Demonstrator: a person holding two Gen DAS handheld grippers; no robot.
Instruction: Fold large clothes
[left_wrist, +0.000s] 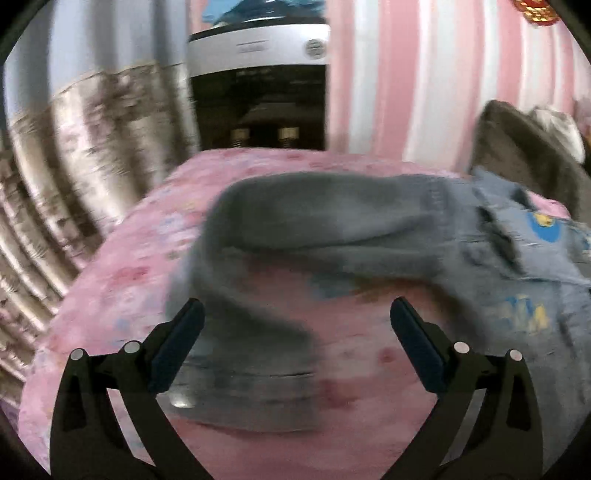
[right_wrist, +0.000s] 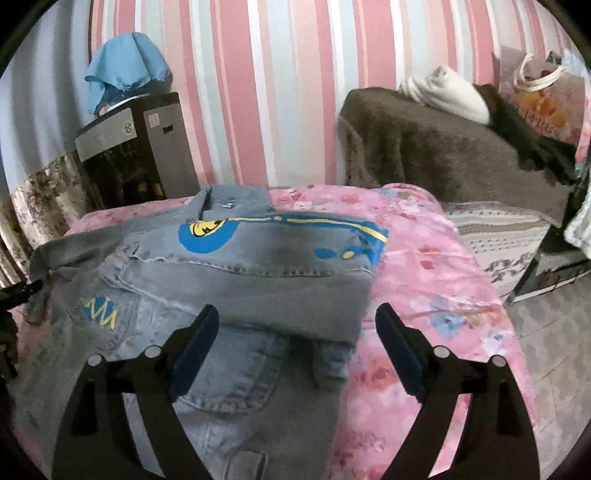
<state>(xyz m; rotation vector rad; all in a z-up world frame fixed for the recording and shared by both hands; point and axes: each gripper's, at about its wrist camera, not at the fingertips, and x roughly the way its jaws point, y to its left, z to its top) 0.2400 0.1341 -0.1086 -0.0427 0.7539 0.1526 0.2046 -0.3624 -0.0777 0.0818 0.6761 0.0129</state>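
Note:
A grey-blue denim jacket (right_wrist: 240, 280) with blue and yellow prints lies on a pink floral bedspread (right_wrist: 436, 280). Its right side is folded over the body, and the collar points to the far wall. In the left wrist view the jacket (left_wrist: 332, 221) shows blurred, with a sleeve curving out to the left and its cuff near my left finger. My left gripper (left_wrist: 297, 310) is open and empty just above the sleeve and bedspread (left_wrist: 122, 288). My right gripper (right_wrist: 297, 314) is open and empty over the jacket's folded edge.
A dark cabinet (right_wrist: 136, 155) with a blue cloth on top stands beyond the bed by the striped wall. A brown blanket-covered seat (right_wrist: 443, 147) with white cloth and a bag is at the right. A curtain (left_wrist: 74, 166) hangs at the left. Floor shows at the far right.

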